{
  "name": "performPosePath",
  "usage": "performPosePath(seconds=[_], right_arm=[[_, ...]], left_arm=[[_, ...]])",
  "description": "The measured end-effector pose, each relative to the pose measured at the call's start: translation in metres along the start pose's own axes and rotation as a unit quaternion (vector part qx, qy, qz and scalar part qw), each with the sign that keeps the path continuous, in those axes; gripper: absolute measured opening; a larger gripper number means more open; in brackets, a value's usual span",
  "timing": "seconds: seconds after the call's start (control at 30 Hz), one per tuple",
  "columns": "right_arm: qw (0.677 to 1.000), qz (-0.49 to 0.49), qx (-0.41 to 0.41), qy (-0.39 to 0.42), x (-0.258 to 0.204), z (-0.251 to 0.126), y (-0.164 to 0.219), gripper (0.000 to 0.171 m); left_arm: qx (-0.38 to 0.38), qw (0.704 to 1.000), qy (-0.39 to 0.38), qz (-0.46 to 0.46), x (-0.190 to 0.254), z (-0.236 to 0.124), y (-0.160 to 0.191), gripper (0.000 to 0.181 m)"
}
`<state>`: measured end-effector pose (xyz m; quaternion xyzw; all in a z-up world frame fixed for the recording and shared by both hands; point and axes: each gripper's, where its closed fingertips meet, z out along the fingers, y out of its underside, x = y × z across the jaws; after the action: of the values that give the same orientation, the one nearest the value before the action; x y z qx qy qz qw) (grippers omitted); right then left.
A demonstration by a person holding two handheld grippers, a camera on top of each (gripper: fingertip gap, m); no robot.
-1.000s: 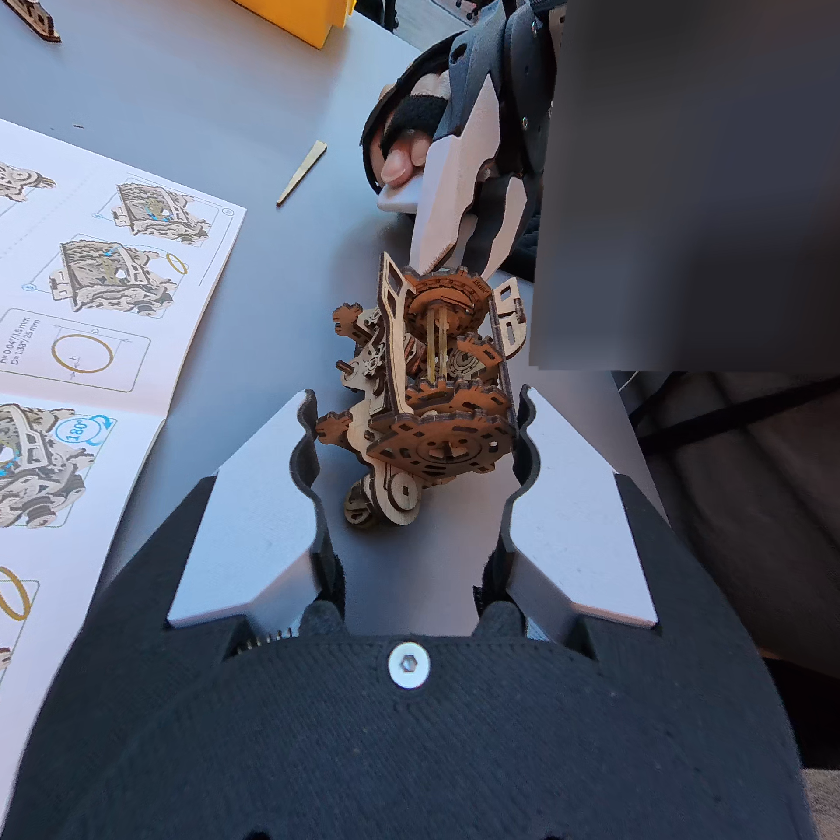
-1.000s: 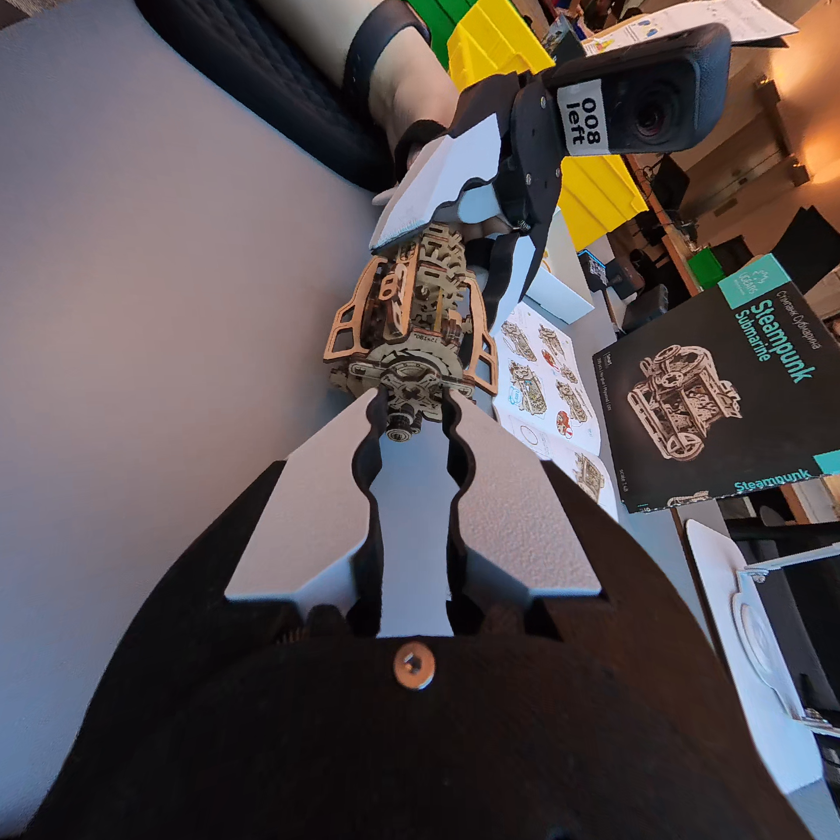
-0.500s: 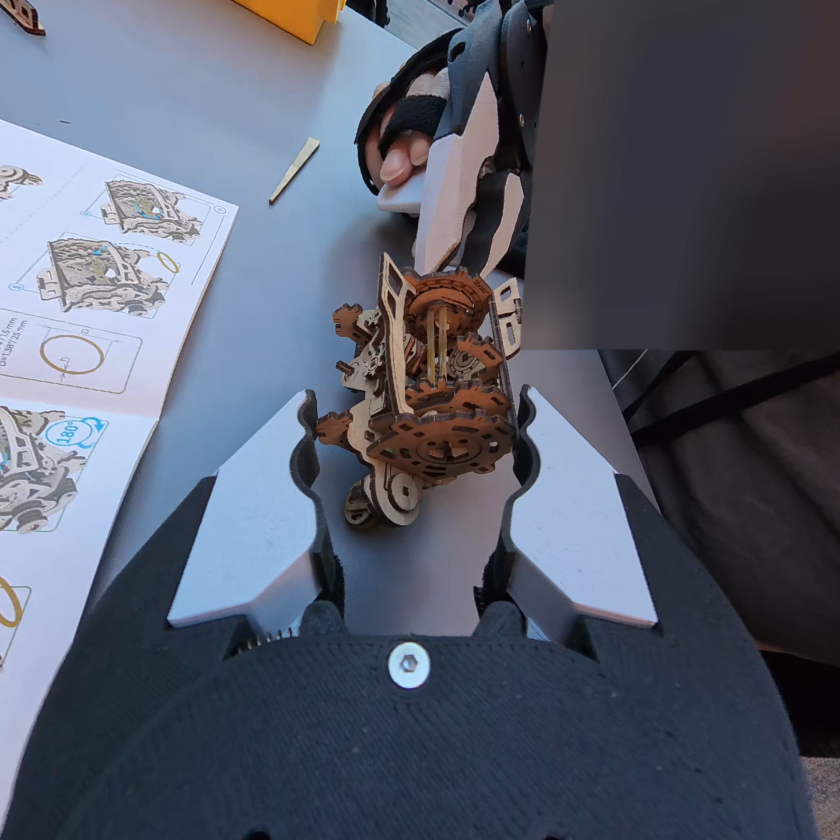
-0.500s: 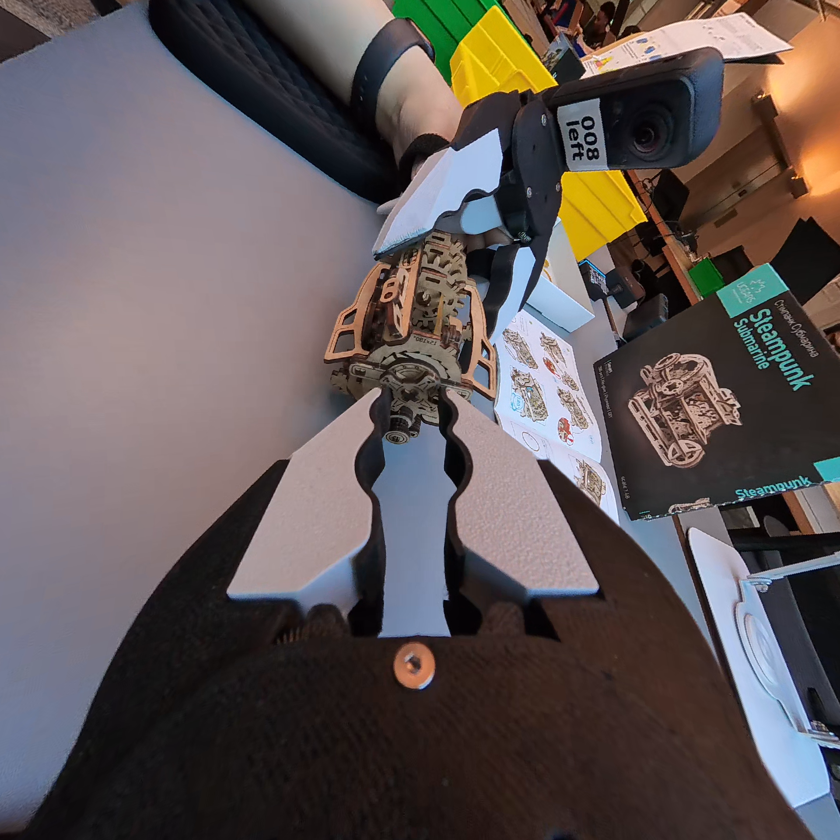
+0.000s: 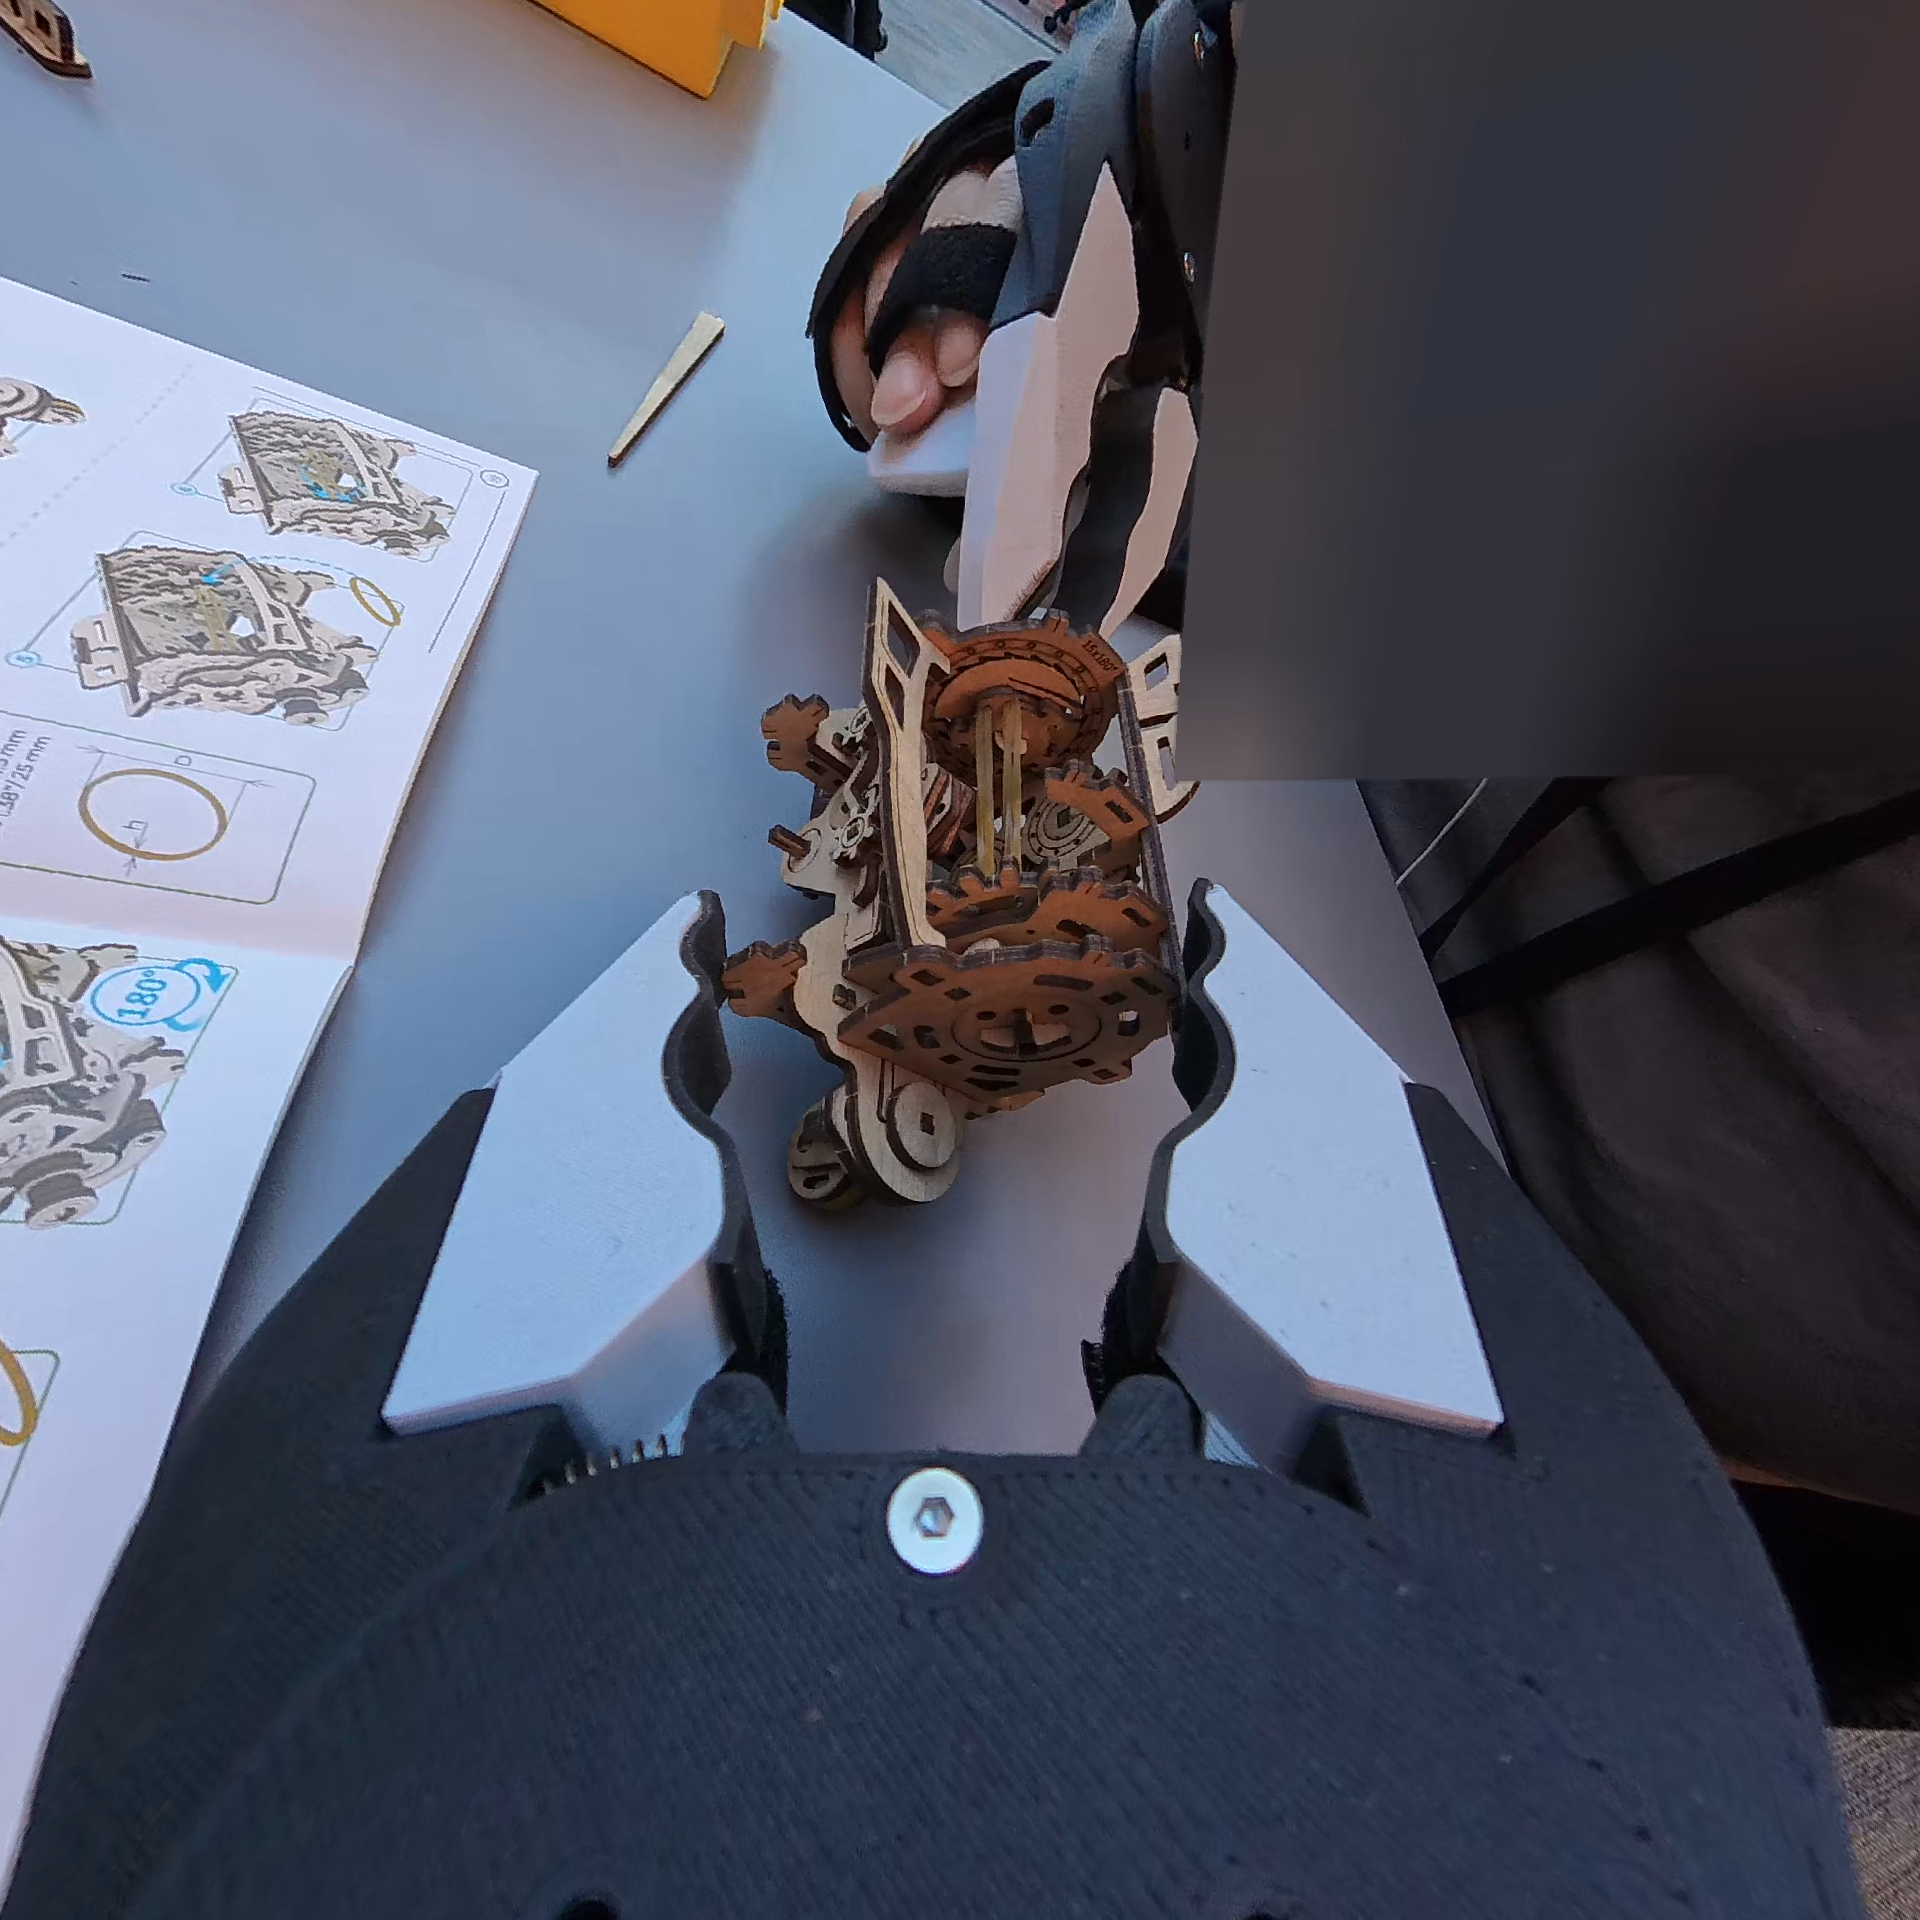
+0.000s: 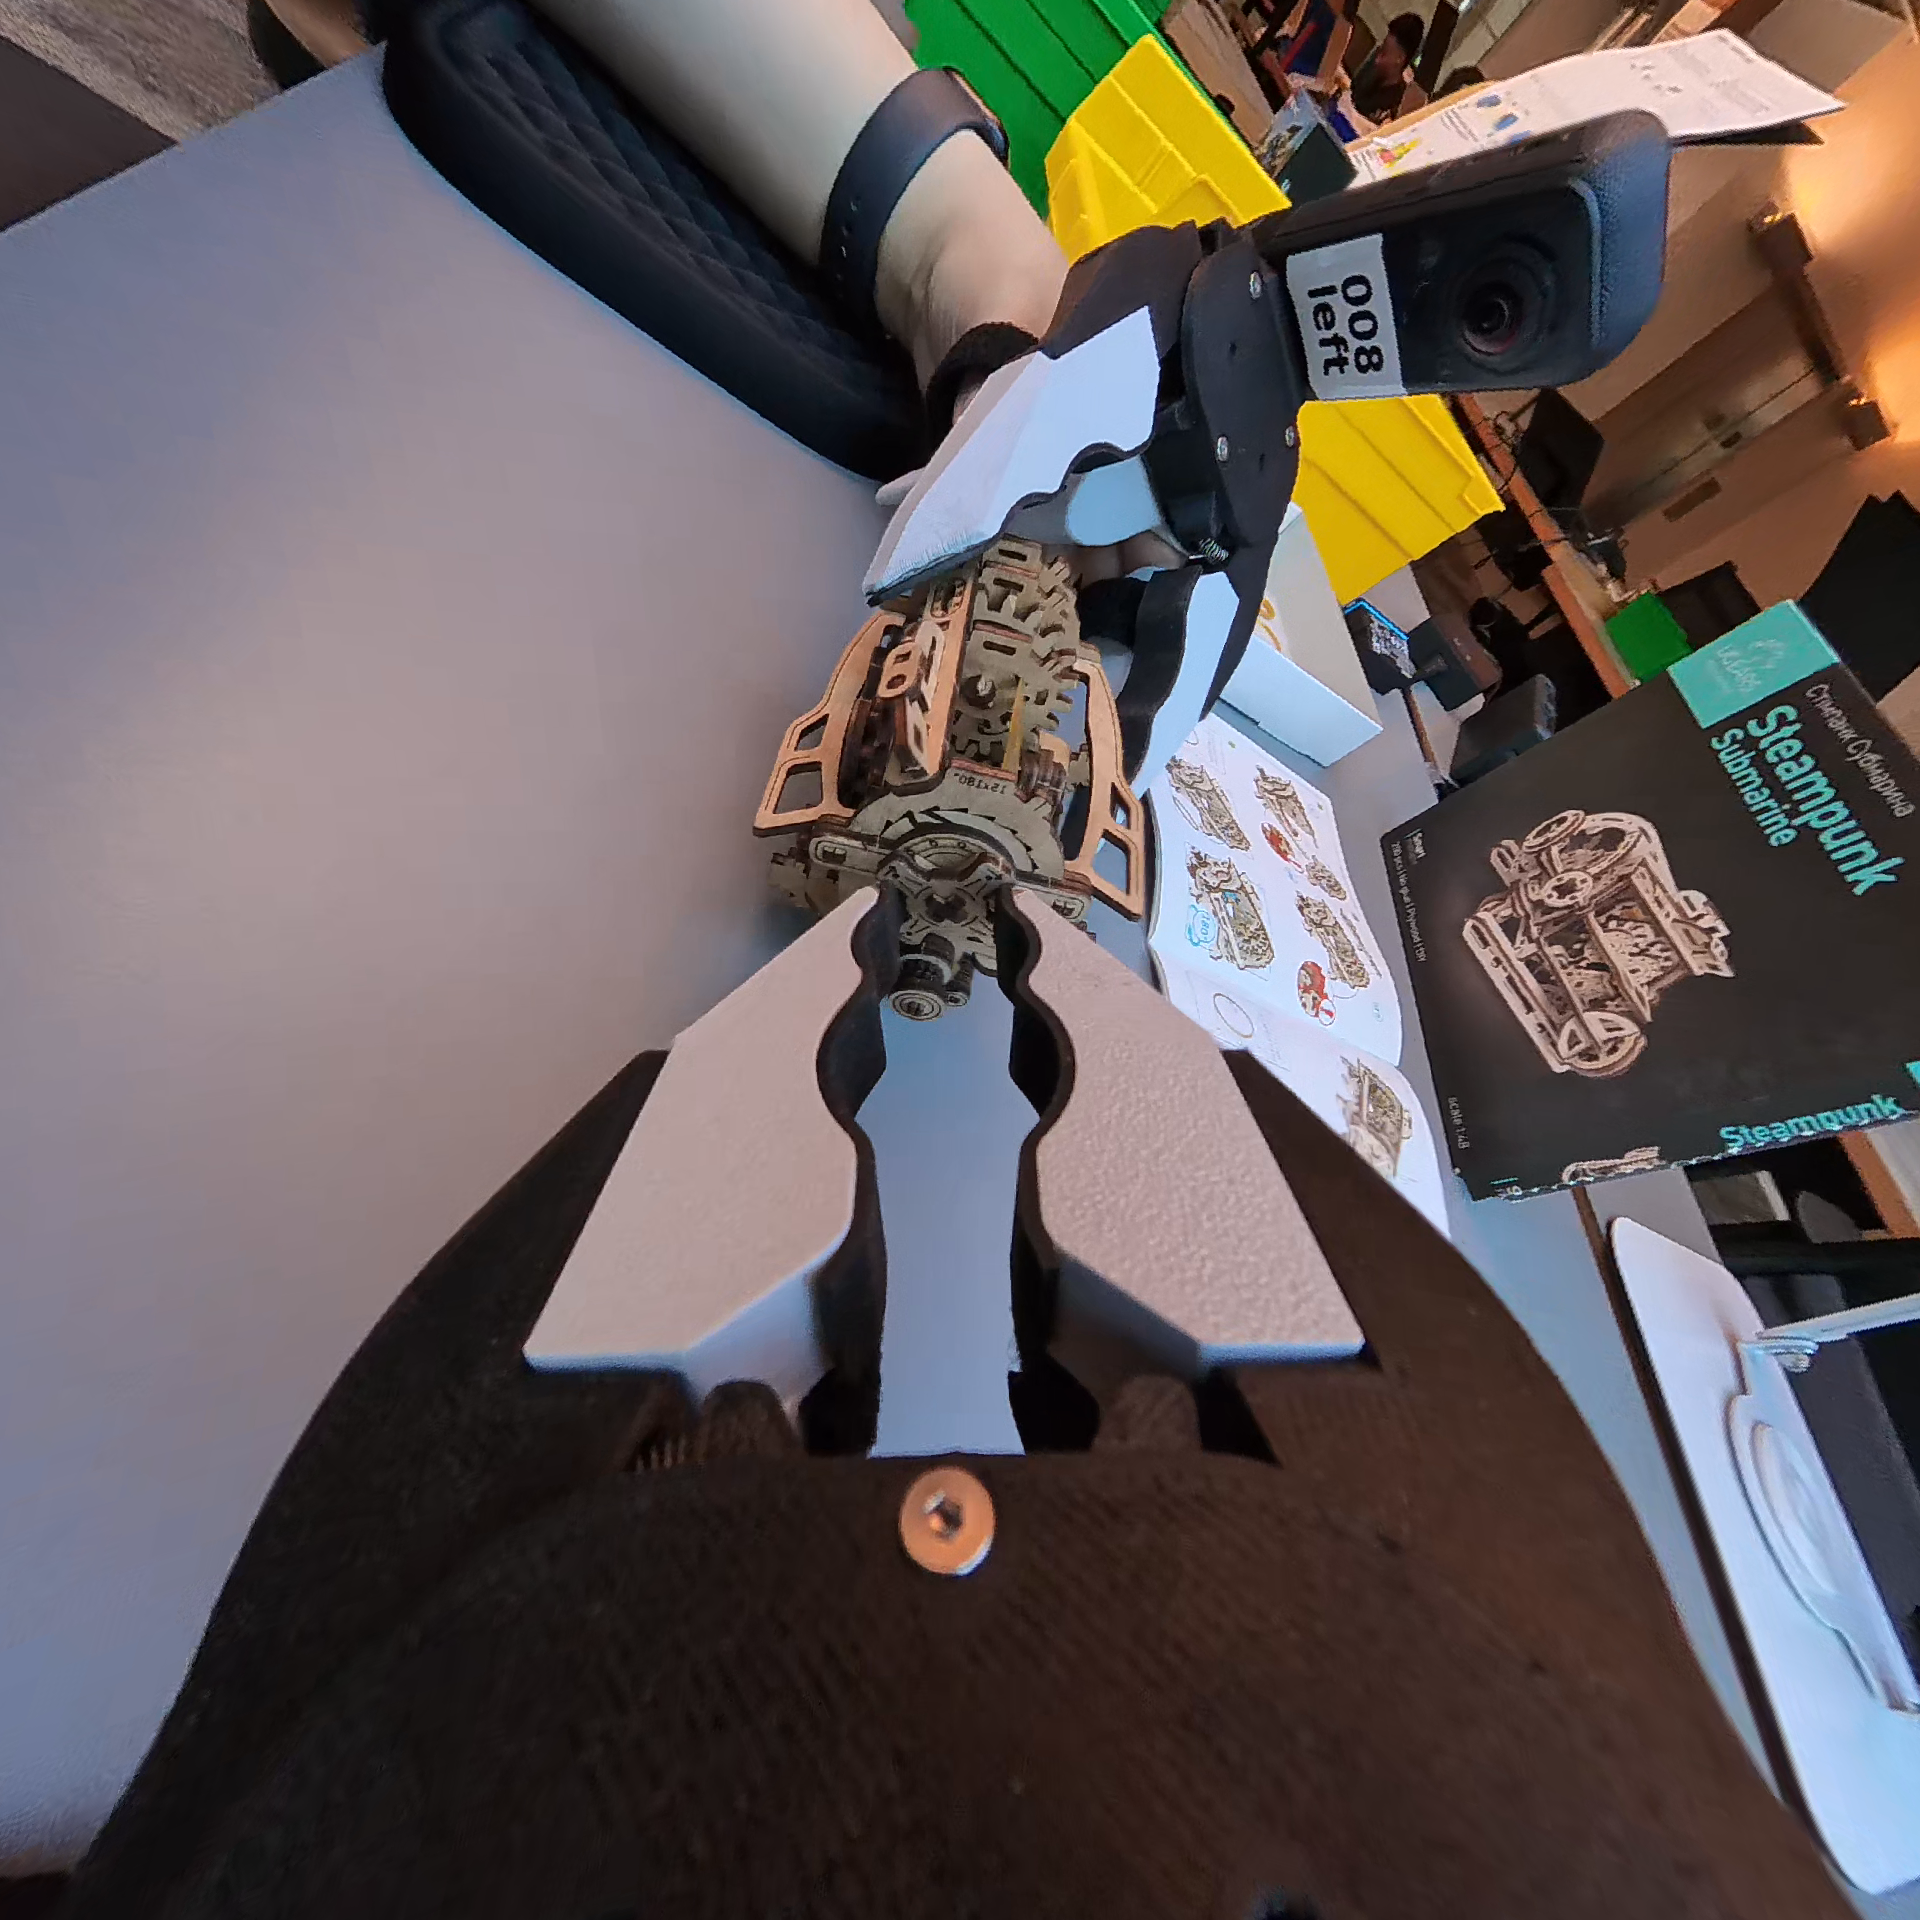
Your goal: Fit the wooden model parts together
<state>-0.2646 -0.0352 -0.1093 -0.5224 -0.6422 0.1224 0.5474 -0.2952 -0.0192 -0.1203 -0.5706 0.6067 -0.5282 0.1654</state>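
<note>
A half-built wooden gear model [image 5: 1008, 1029] sits low over the grey table [image 5: 416, 208]. My left gripper [image 5: 951, 935] is shut on it, one finger on each side of its near end. My right gripper [image 6: 943, 920] is shut on the small hub that sticks out of the model's [image 6: 935, 748] other end. In the left wrist view the right gripper [image 5: 1049, 613] comes in from the far side, held by a person's hand [image 5: 914, 343]. In the right wrist view the left gripper [image 6: 1018, 665] clamps the far end, one finger above and one below.
An open instruction booklet [image 5: 208, 623] lies left of the model; it also shows in the right wrist view [image 6: 1278, 935]. A thin wooden sliver [image 5: 670, 384] lies beyond. A yellow bin [image 5: 675, 31], a black kit box [image 6: 1662, 914] and a white sheet [image 6: 1714, 1455] stand around. The table edge [image 5: 1382, 831] runs close on the right.
Both grippers keep their hold on the model. The views shift only slightly; nothing was let go or taken up.
</note>
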Motion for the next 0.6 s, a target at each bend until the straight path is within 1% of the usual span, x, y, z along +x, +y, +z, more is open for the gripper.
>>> performPosePath(seconds=[0.3, 0.47, 0.6], right_arm=[[0.998, 0.056, 0.010, -0.019, 0.000, 0.000, -0.001, 0.016], [0.992, 0.111, 0.051, -0.025, 0.008, -0.007, -0.010, 0.017], [0.994, 0.096, 0.043, -0.030, 0.007, -0.006, -0.005, 0.017]], left_arm=[[0.002, 1.000, -0.003, -0.003, 0.000, 0.000, 0.000, 0.086], [0.010, 1.000, -0.002, 0.005, 0.003, 0.002, -0.003, 0.086], [0.012, 1.000, -0.003, -0.013, 0.001, 0.002, -0.004, 0.086]])
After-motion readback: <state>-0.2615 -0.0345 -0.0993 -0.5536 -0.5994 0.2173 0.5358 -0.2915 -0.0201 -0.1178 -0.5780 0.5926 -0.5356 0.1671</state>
